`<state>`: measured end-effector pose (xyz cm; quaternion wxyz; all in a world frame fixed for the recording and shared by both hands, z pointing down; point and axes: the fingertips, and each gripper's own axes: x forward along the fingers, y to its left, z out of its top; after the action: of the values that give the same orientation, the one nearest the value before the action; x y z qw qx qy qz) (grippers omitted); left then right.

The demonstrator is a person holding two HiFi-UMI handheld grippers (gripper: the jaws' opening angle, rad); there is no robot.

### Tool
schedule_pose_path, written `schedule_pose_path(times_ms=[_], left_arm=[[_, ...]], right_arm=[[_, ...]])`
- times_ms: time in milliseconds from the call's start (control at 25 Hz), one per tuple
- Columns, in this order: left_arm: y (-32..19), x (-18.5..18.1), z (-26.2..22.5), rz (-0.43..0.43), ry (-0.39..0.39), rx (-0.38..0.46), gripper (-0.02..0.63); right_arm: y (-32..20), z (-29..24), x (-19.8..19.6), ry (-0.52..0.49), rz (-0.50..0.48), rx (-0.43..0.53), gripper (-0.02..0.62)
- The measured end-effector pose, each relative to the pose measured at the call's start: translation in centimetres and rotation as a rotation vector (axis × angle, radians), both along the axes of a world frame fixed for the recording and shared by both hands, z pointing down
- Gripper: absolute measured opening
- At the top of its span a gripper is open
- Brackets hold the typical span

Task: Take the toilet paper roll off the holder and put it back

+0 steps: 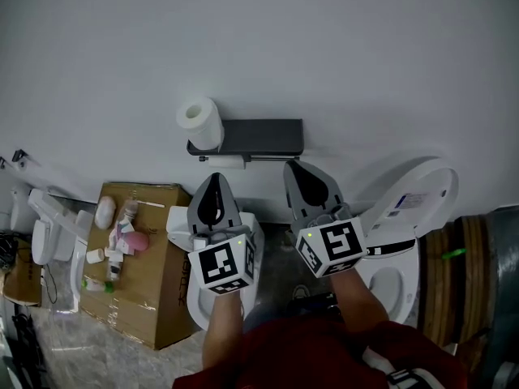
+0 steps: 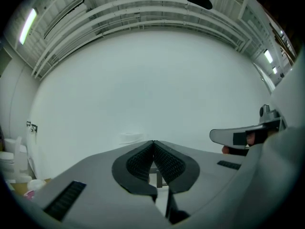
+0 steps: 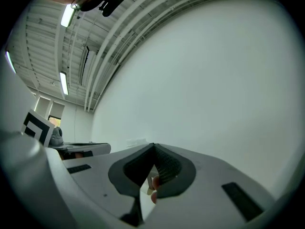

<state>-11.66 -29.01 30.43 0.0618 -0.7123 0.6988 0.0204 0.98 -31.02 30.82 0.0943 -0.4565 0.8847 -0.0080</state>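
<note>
Your left gripper (image 1: pixel 213 181) and right gripper (image 1: pixel 296 171): jaws together, empty, tips near holder (image 1: pixel 263 136), toilet paper roll (image 1: pixel 199 122) at its left end; toilet lid (image 1: pixel 426 186) label too small to read.

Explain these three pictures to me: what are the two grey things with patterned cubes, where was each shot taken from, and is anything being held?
There is no robot here. A person holds a two-jaw gripper in each hand, and the patterned cubes are part of those grippers. The head view comes from a camera on the person's head, looking down. It shows the left gripper and right gripper pointing towards a white wall. The other two pictures come from cameras riding on each gripper, looking along its jaws. In both, the jaws are together with nothing between them. On the wall is a dark grey holder, with a toilet paper roll at its left end. Below are a toilet with its lid up and a cardboard box carrying small bottles.
</note>
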Motion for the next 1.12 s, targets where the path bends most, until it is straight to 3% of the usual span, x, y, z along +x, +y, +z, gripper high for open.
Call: schedule_pose_path(times_ms=[600,680,840,1000,1120], left_arm=[[-4.6,-2.8,0.7,-0.008,0.030,-0.012,0.026],[-5.2,-2.9,1.0,-0.003,0.030,-0.027,0.100],[-6.6,-3.4,1.6,-0.021,0.020,-0.038,0.310],[-8.3,-4.3,1.9,-0.051,0.026,-0.041,0.417],[-9.7,-4.8,2.3,-0.039,0.046,-0.063,0.455]], right_arm=[[-3.7,0.5,-2.7,0.021,0.013,-0.010,0.008],[-4.1,0.8,-2.8,0.017,0.015,-0.015,0.008],[-4.7,0.9,-2.9,0.020,0.021,-0.017,0.008],[-5.4,0.9,-3.1,0.022,0.019,-0.011,0.008],[-5.9,1.0,-3.1,0.020,0.025,-0.017,0.008]])
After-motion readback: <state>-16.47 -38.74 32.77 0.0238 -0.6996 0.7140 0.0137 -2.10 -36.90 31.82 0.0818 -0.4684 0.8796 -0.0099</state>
